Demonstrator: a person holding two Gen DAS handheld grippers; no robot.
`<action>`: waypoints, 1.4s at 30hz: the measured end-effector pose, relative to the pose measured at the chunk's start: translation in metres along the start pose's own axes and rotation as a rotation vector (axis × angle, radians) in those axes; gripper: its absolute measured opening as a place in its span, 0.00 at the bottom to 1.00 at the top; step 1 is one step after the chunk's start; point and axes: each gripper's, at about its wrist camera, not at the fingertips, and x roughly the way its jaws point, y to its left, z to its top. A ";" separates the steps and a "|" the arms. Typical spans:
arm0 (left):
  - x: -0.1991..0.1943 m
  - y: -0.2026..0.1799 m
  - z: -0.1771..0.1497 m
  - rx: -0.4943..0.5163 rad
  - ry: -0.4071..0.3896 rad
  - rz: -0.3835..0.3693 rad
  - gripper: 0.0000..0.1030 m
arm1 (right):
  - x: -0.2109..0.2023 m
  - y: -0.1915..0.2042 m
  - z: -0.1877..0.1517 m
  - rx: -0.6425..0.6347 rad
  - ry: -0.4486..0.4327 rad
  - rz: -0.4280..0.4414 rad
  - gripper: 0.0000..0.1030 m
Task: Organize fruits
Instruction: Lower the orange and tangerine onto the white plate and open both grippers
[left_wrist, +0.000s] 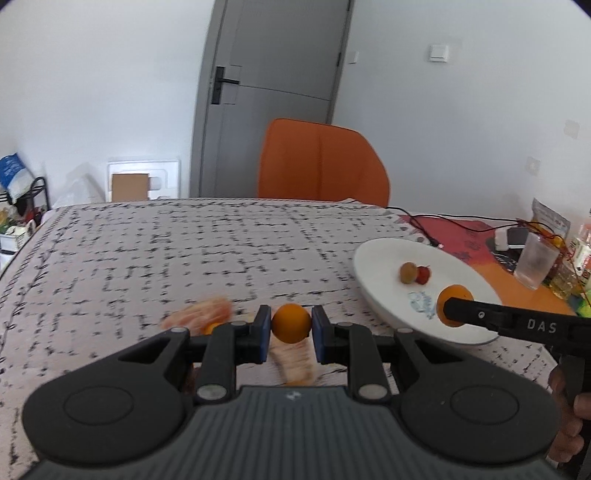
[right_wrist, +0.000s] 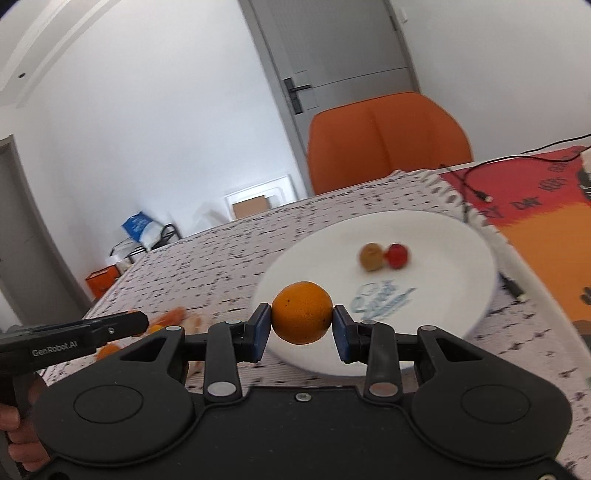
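Left gripper (left_wrist: 291, 334) clamps a small orange (left_wrist: 291, 324) above the patterned tablecloth (left_wrist: 184, 251); blurred fruit pieces (left_wrist: 201, 316) lie beneath. Right gripper (right_wrist: 302, 330) pinches a larger orange (right_wrist: 302, 312) over the white plate's (right_wrist: 443, 236) near rim. The plate holds a brown fruit (right_wrist: 372, 256) touching a red one (right_wrist: 397, 255); beyond stand an orange chair (left_wrist: 321, 162) and cables (left_wrist: 443, 221).

A: what's on my left cam?
B: my left gripper (left_wrist: 291, 326) is pinching a small orange (left_wrist: 290, 323); white plate (left_wrist: 384, 273) sits by the table's (left_wrist: 184, 251) right edge, two small fruits (left_wrist: 415, 273) on it.
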 end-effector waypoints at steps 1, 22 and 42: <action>0.001 -0.003 0.001 0.006 -0.001 -0.006 0.21 | -0.001 -0.004 0.000 0.007 -0.002 -0.008 0.33; 0.037 -0.063 0.007 0.110 0.033 -0.089 0.21 | -0.022 -0.045 -0.001 0.062 -0.056 -0.066 0.37; 0.060 -0.087 0.022 0.123 0.028 -0.114 0.25 | -0.039 -0.058 -0.004 0.087 -0.067 -0.067 0.37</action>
